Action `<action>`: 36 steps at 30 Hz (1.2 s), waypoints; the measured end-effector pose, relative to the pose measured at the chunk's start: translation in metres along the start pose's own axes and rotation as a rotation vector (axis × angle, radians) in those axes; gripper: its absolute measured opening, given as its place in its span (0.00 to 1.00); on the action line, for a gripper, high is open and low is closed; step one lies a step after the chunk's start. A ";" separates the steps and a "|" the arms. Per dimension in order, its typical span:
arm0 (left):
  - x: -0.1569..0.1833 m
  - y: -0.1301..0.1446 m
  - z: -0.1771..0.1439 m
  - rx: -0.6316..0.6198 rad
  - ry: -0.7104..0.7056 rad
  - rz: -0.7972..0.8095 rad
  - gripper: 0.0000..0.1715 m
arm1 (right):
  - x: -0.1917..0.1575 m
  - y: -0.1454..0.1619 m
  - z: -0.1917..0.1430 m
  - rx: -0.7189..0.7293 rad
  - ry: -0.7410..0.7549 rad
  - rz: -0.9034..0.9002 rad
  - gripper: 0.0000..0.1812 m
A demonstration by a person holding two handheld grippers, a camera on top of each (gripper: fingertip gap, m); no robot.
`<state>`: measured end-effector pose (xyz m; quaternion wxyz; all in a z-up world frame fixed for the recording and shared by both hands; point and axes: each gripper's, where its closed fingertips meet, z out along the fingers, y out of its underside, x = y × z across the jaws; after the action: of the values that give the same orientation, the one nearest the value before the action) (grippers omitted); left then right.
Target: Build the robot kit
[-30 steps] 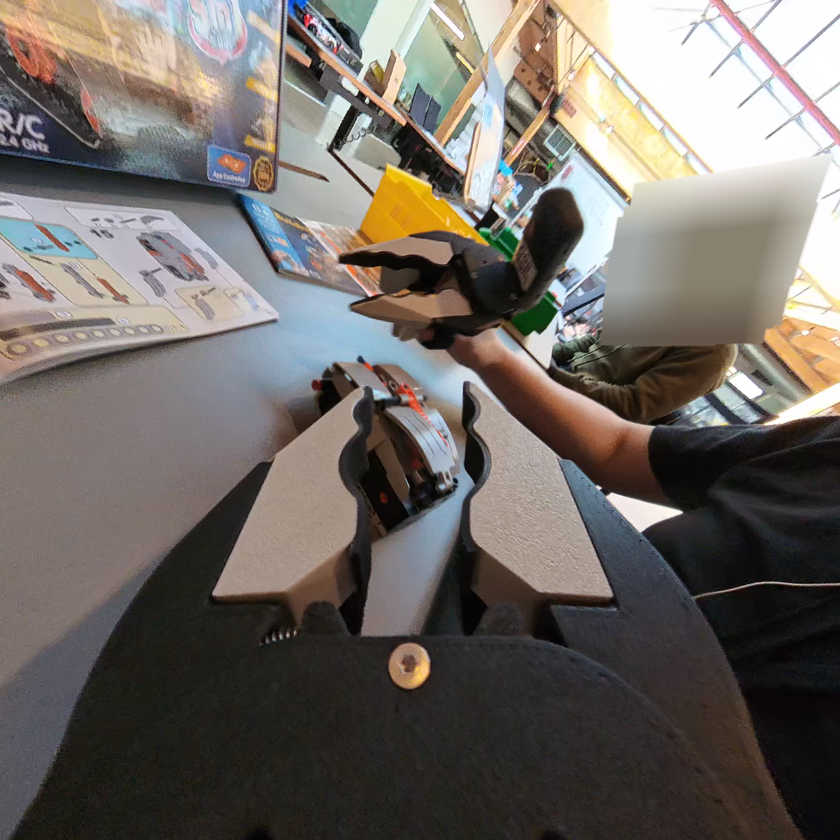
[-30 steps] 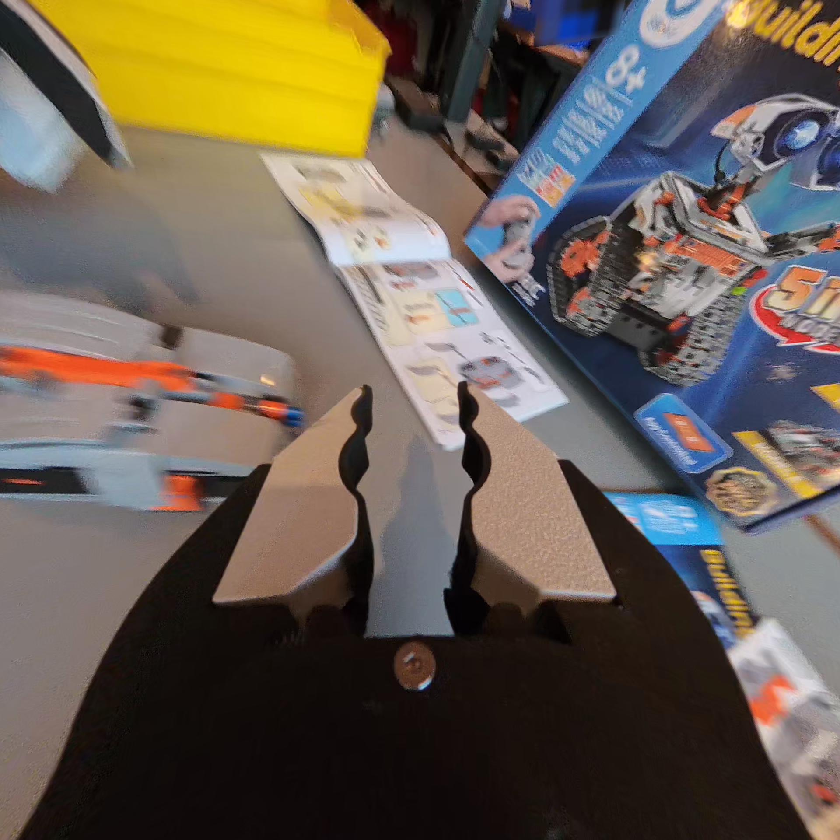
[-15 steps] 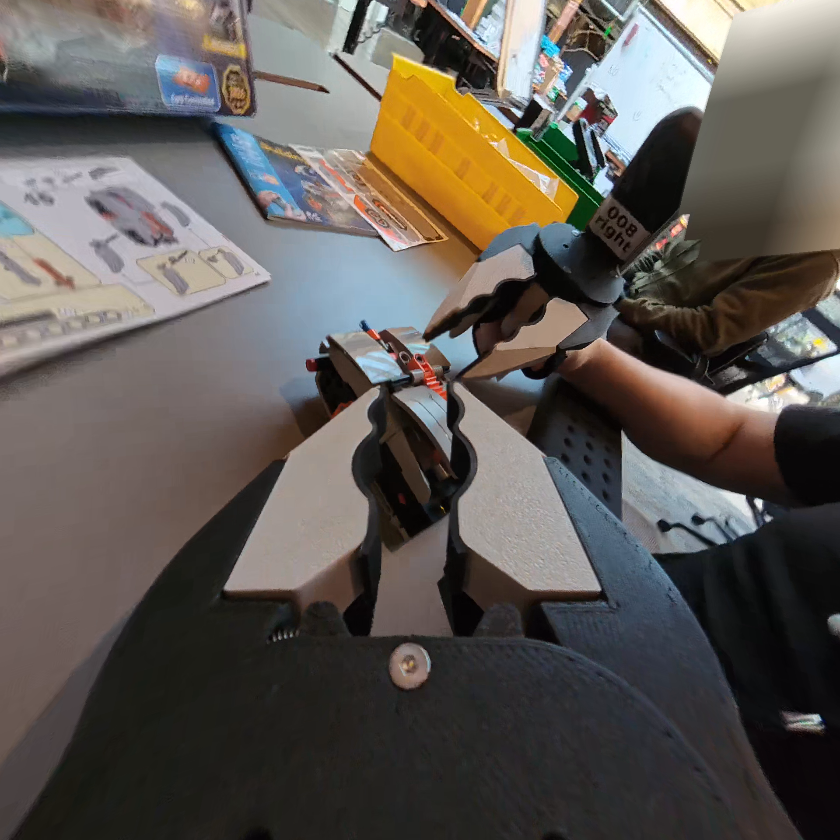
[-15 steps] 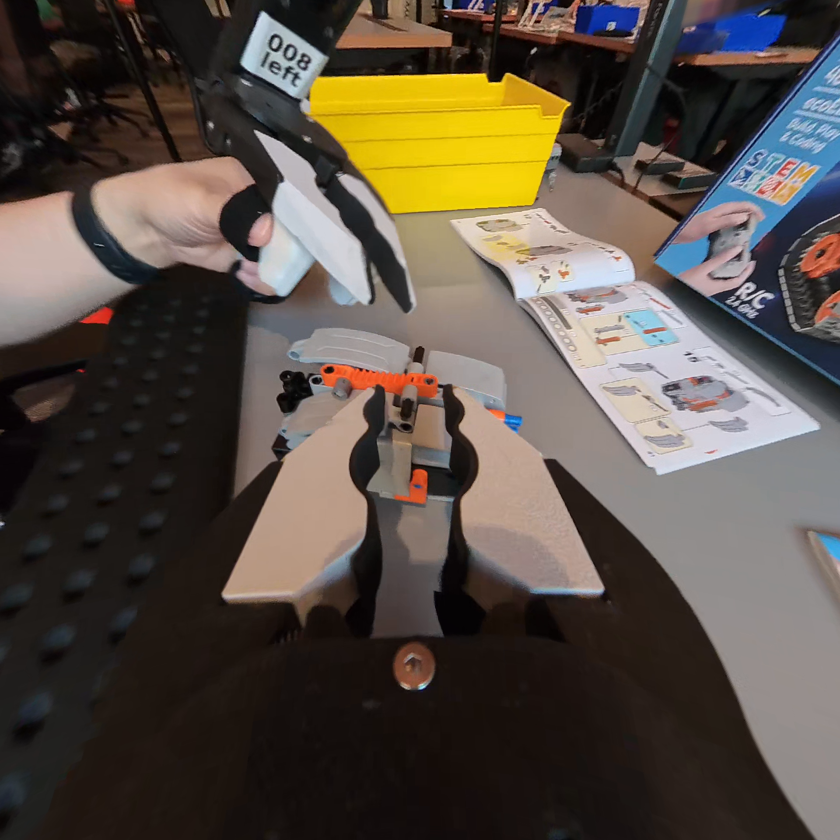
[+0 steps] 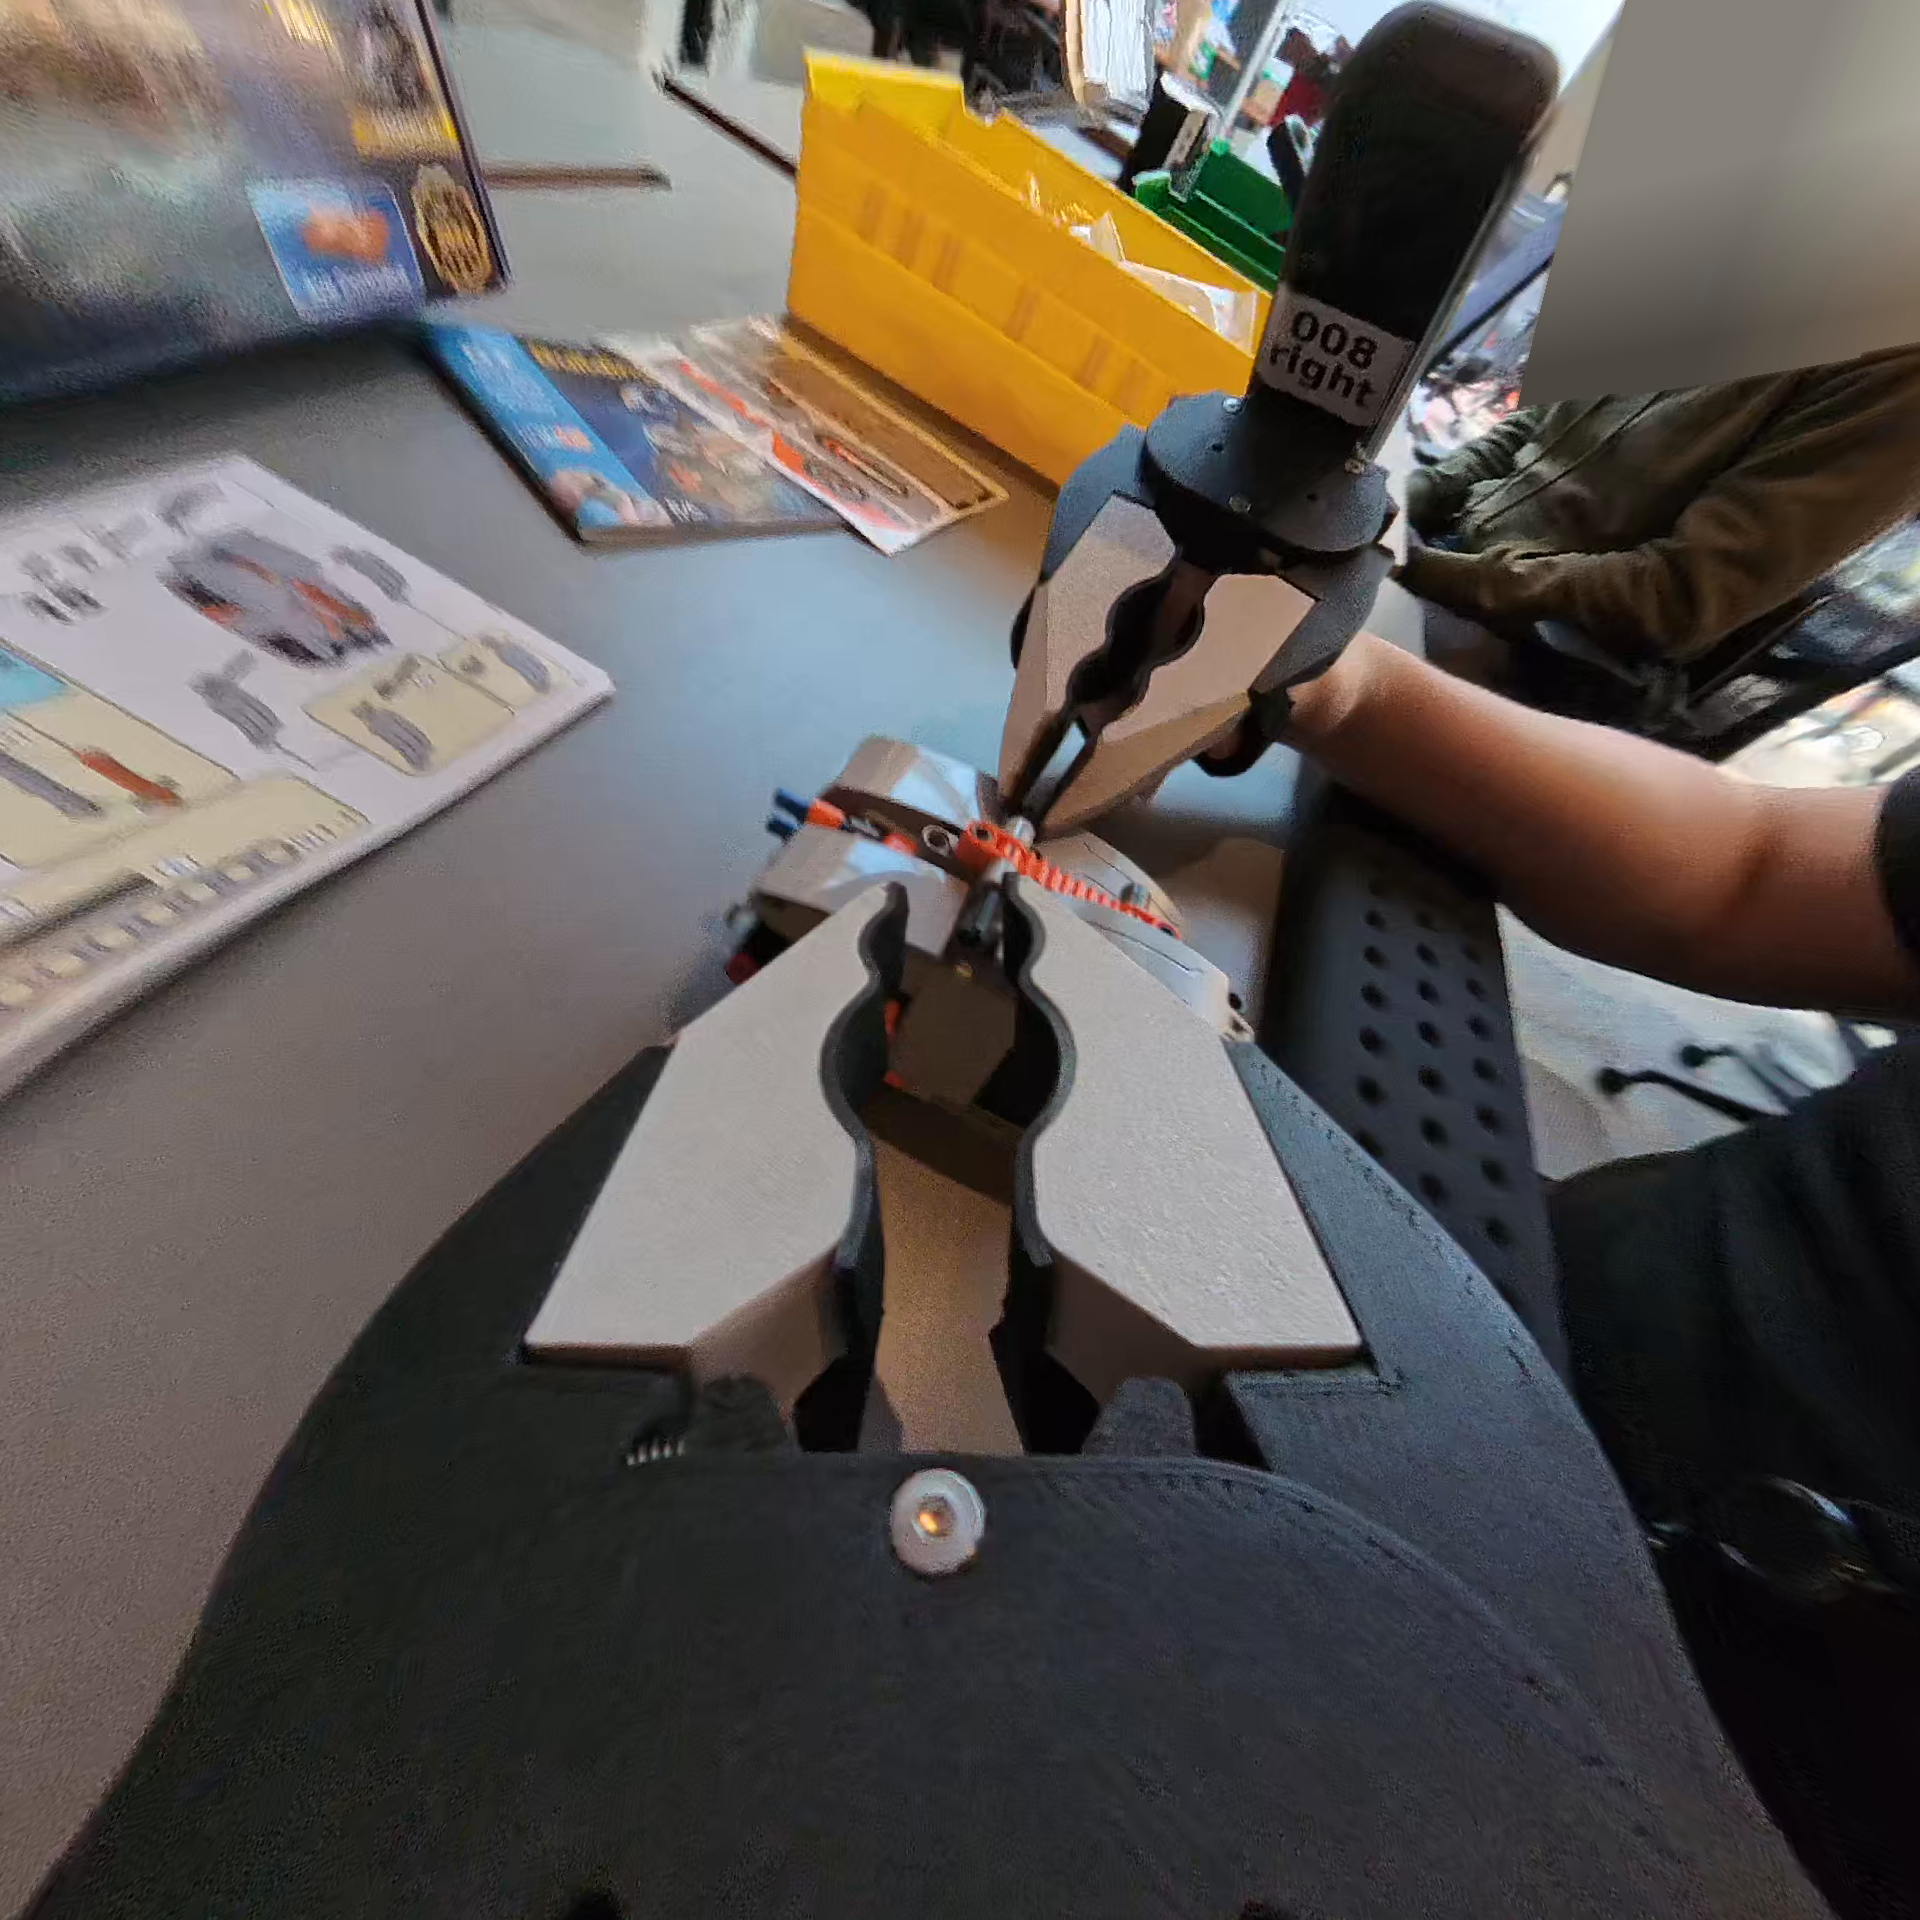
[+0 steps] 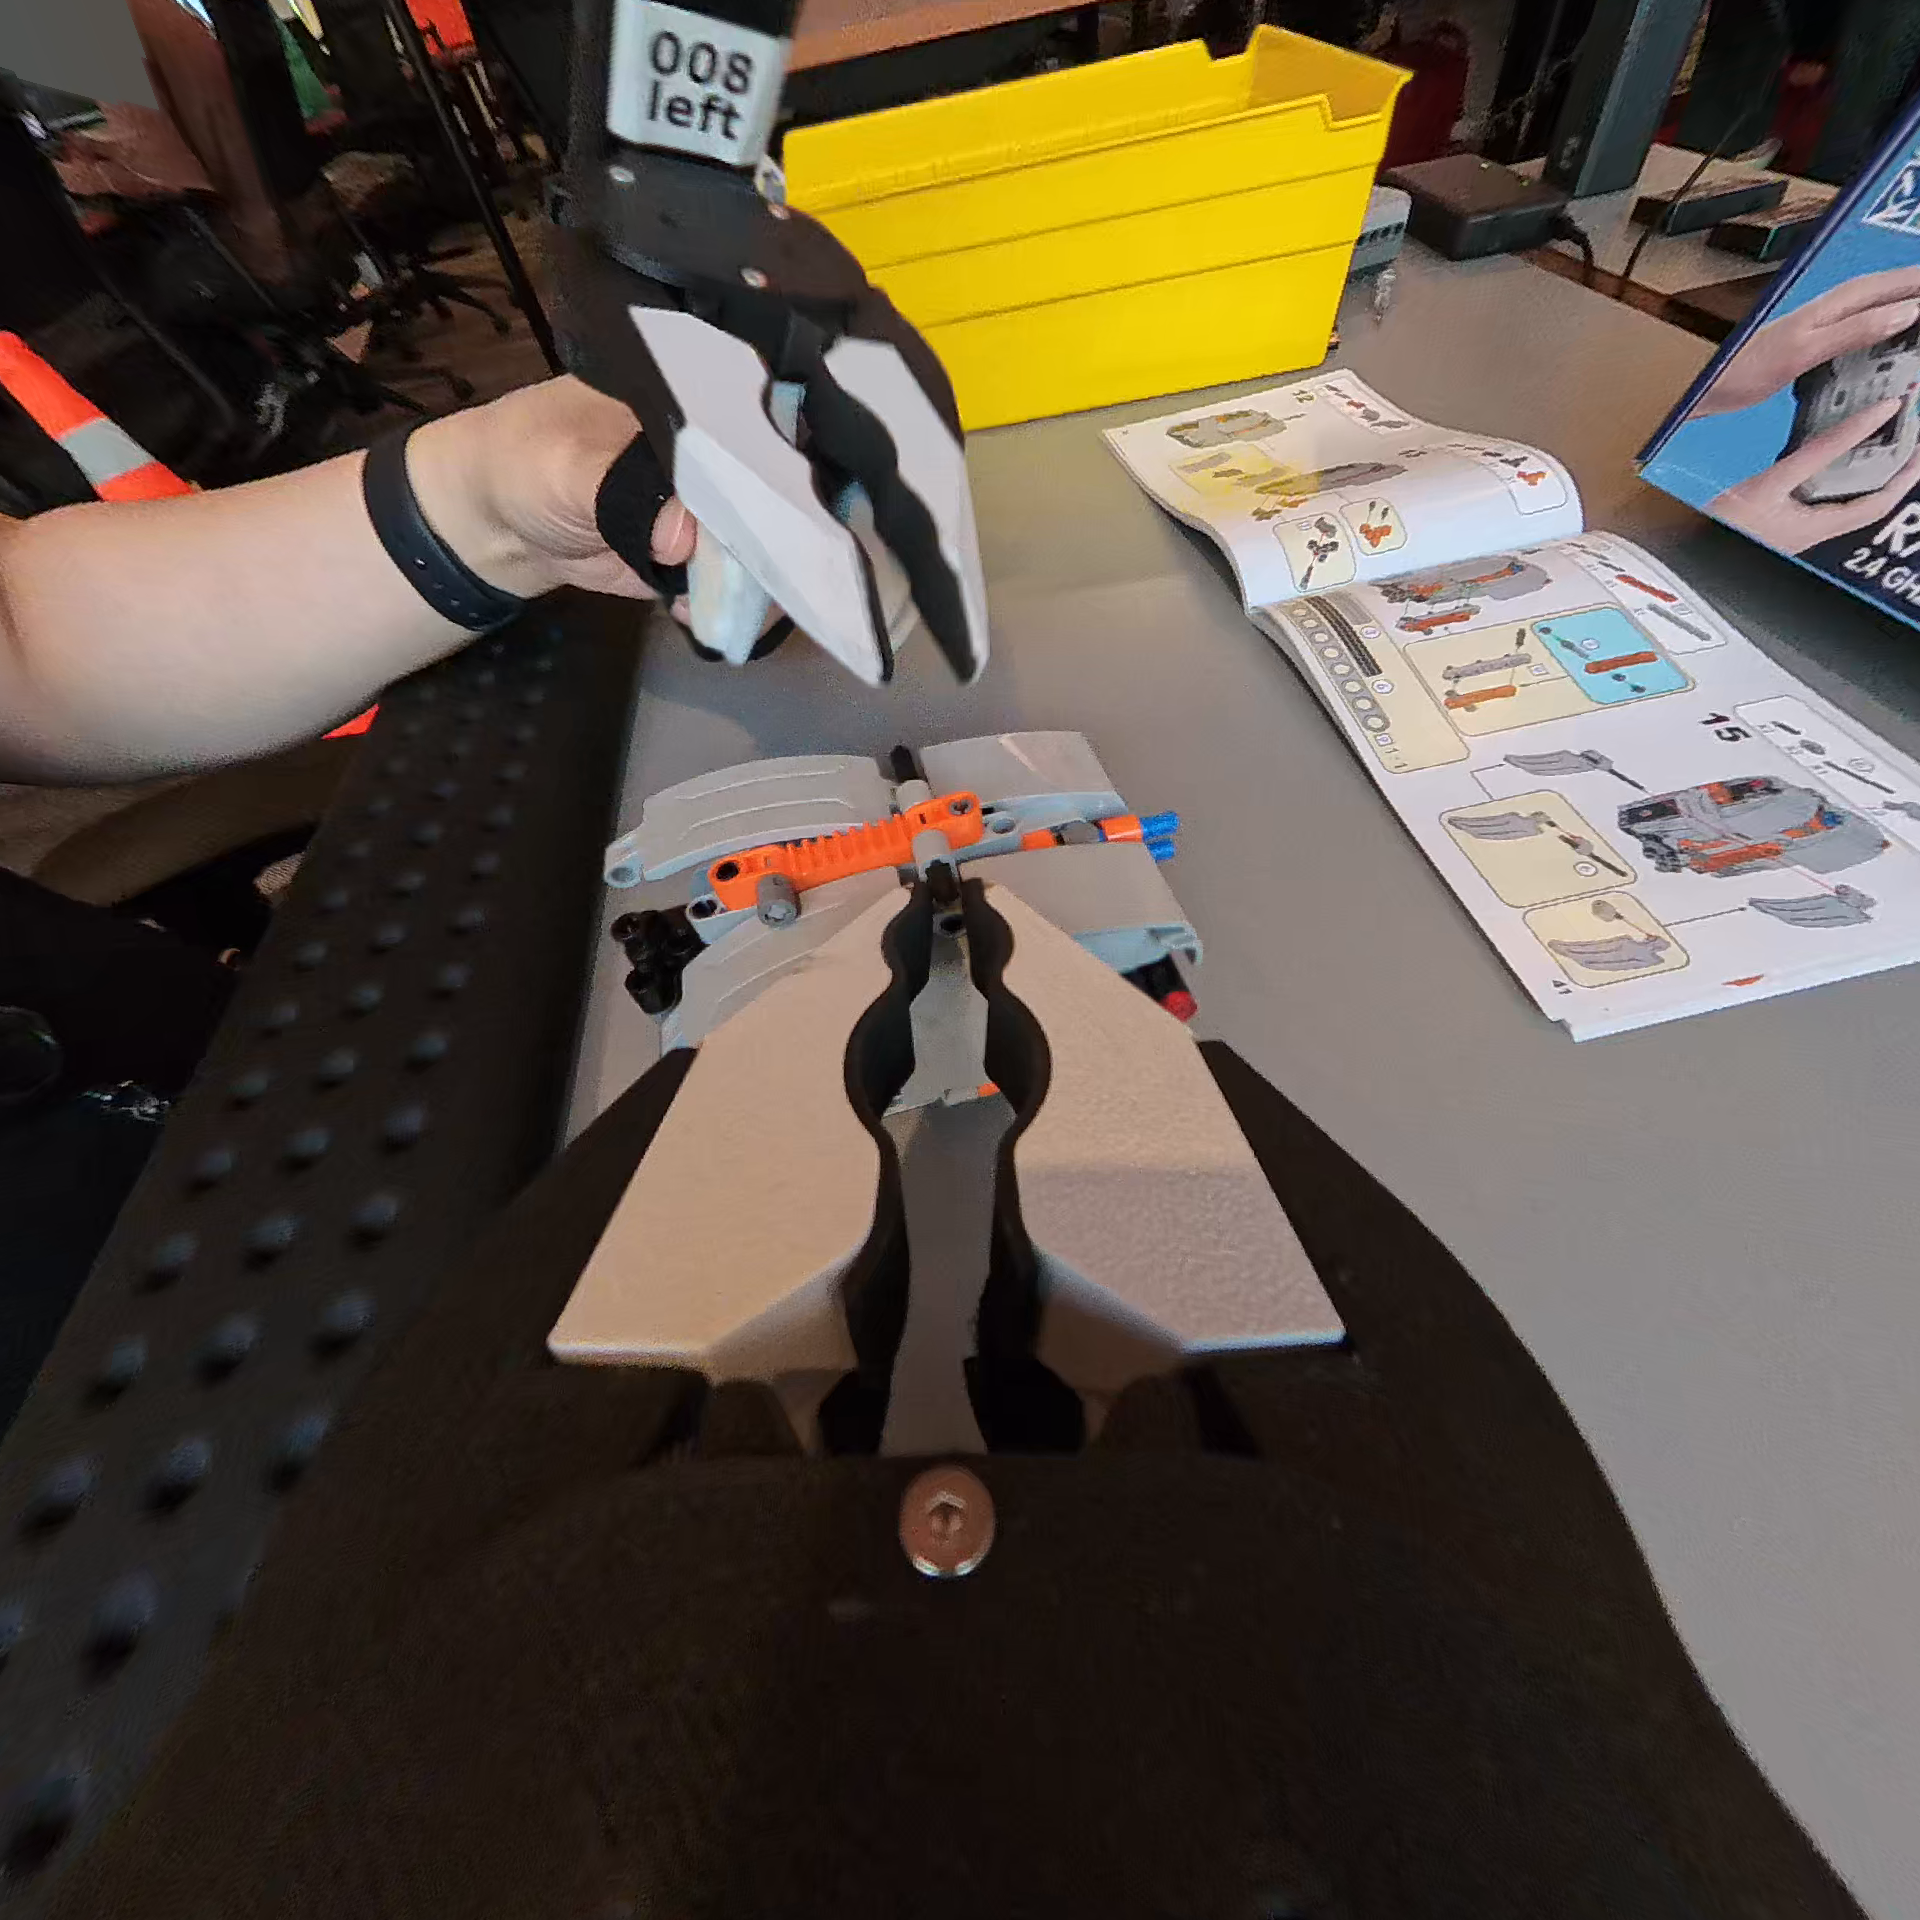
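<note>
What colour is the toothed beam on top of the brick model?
Orange. The toothed beam on the brick model shows best in the right wrist view.

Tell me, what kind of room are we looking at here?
Probably a shared workshop or makerspace. A half-built toy brick model sits on a grey table beside an open instruction booklet and a yellow parts bin, with more workbenches and gear behind.

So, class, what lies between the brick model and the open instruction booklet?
Only bare grey table between model and booklet, in the right wrist view.
</note>
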<state>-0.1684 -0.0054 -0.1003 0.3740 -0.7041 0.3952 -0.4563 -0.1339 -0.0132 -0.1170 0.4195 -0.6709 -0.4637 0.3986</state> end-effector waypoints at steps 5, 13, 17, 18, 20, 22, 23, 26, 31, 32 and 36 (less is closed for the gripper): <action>0.004 -0.007 0.007 -0.095 0.018 0.213 0.13 | -0.007 -0.009 -0.002 0.046 -0.057 -0.030 0.08; 0.012 0.016 0.024 -0.233 0.149 0.254 0.04 | -0.006 -0.006 0.010 -0.011 -0.121 -0.036 0.05; 0.013 0.016 0.026 -0.241 0.171 0.247 0.03 | -0.006 -0.005 0.011 -0.032 -0.141 -0.041 0.03; 0.014 0.016 0.026 -0.246 0.178 0.248 0.03 | -0.006 -0.004 0.011 -0.029 -0.148 -0.033 0.03; 0.014 0.016 0.026 -0.250 0.191 0.267 0.03 | -0.006 -0.004 0.010 -0.023 -0.163 -0.008 0.03; 0.015 0.016 0.026 -0.254 0.200 0.288 0.03 | -0.007 -0.004 0.010 -0.015 -0.174 0.005 0.03; 0.015 0.016 0.027 -0.254 0.202 0.296 0.03 | -0.007 -0.005 0.009 -0.011 -0.178 0.009 0.03; 0.015 0.016 0.027 -0.242 0.209 0.318 0.03 | -0.005 -0.020 0.009 0.063 -0.186 0.070 0.06; 0.016 0.016 0.027 -0.239 0.240 0.322 0.03 | -0.001 -0.022 0.013 0.026 -0.208 0.047 0.03; 0.017 0.016 0.027 -0.242 0.256 0.326 0.03 | -0.003 -0.018 0.015 -0.007 -0.229 0.024 0.03; 0.020 0.017 0.027 -0.254 0.316 0.334 0.03 | -0.010 -0.016 0.011 -0.044 -0.355 -0.009 0.03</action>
<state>-0.1413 -0.0258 -0.1171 0.2866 -0.5905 0.6134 -0.4392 -0.1515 -0.0171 -0.1048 0.3179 -0.5971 -0.5420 0.4986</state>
